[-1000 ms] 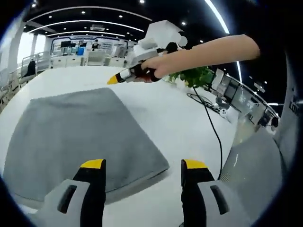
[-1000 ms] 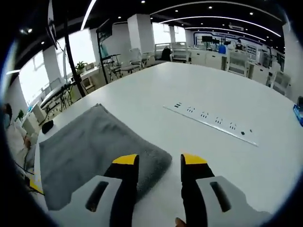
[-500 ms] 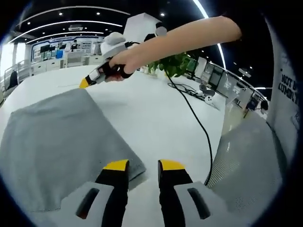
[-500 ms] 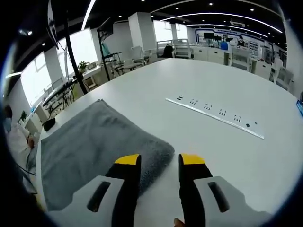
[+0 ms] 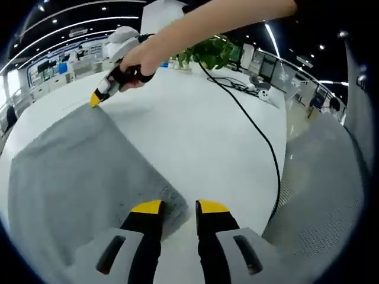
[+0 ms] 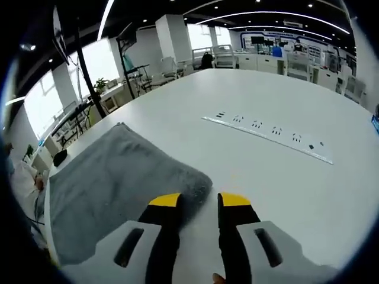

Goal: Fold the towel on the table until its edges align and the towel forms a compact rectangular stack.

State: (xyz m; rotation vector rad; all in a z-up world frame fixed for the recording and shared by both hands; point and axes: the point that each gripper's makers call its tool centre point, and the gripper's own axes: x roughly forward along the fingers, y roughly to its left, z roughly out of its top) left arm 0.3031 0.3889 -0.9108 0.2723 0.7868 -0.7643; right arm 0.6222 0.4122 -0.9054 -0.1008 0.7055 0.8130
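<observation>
In the left gripper view, the left gripper (image 5: 179, 208) straddles the near corner of the grey towel (image 5: 77, 171) on the white table (image 5: 201, 136), jaws narrow; whether they grip is unclear. In the right gripper view, the right gripper (image 6: 198, 201) likewise straddles another towel corner, jaws narrow.

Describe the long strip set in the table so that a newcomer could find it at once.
Start at the big white table. Beyond the grey towel lies the power strip, a narrow pale bar flush with the surface. Its row of small dark sockets sets it apart.
</observation>
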